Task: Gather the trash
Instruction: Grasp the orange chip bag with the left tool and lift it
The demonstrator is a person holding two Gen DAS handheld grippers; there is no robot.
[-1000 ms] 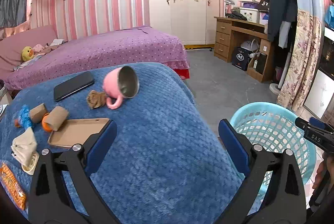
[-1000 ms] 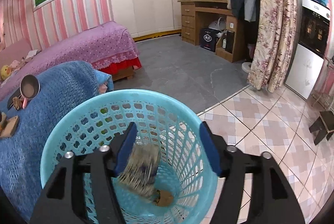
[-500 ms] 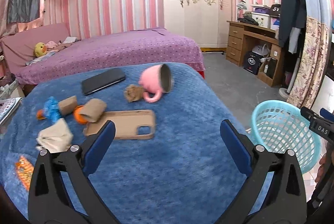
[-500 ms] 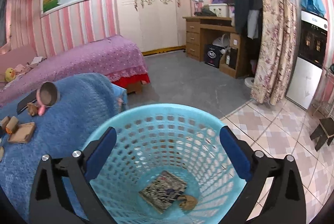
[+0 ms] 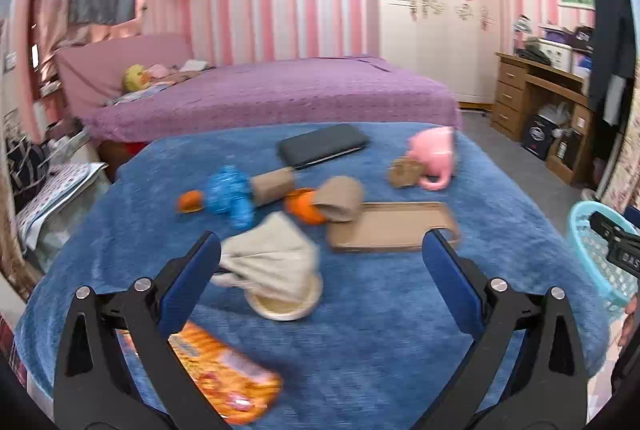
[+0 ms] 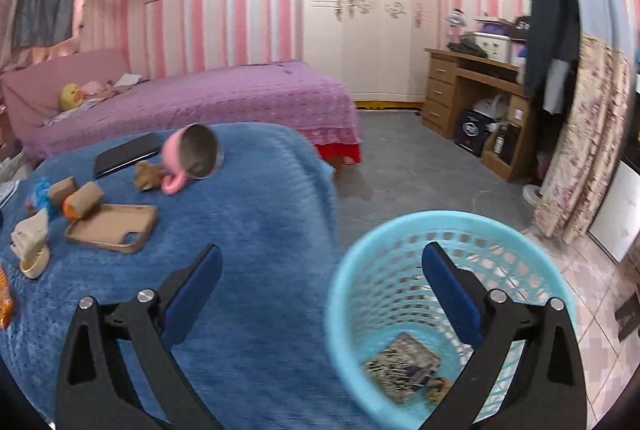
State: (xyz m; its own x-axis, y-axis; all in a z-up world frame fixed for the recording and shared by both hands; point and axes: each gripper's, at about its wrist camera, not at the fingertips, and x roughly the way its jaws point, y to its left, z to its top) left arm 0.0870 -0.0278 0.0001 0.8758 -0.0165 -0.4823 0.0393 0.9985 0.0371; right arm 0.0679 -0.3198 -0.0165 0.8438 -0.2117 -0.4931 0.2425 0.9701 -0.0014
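Note:
My left gripper (image 5: 320,258) is open and empty above the blue blanket (image 5: 380,310). Just ahead of it lies a beige crumpled wrapper on a small round lid (image 5: 276,270), with an orange snack packet (image 5: 224,378) nearer, under the left finger. Cardboard tubes (image 5: 340,199), orange peel (image 5: 302,207) and a blue wrapper (image 5: 230,195) lie beyond. My right gripper (image 6: 320,270) is open and empty, above the gap between the blanket's edge and the light-blue basket (image 6: 400,242), which holds a flat patterned packet (image 6: 404,360).
A pink mug (image 5: 434,157) lies on its side beside a brown scrap (image 5: 404,171). A tan phone case (image 5: 392,226) and a dark phone (image 5: 322,147) lie on the blanket. A purple bed (image 5: 272,89) stands behind, a wooden desk (image 6: 472,97) at the right.
The right gripper opened and dropped the patterned packet into the basket, then swung left and back. The left gripper swung left across the blanket towards the trash items.

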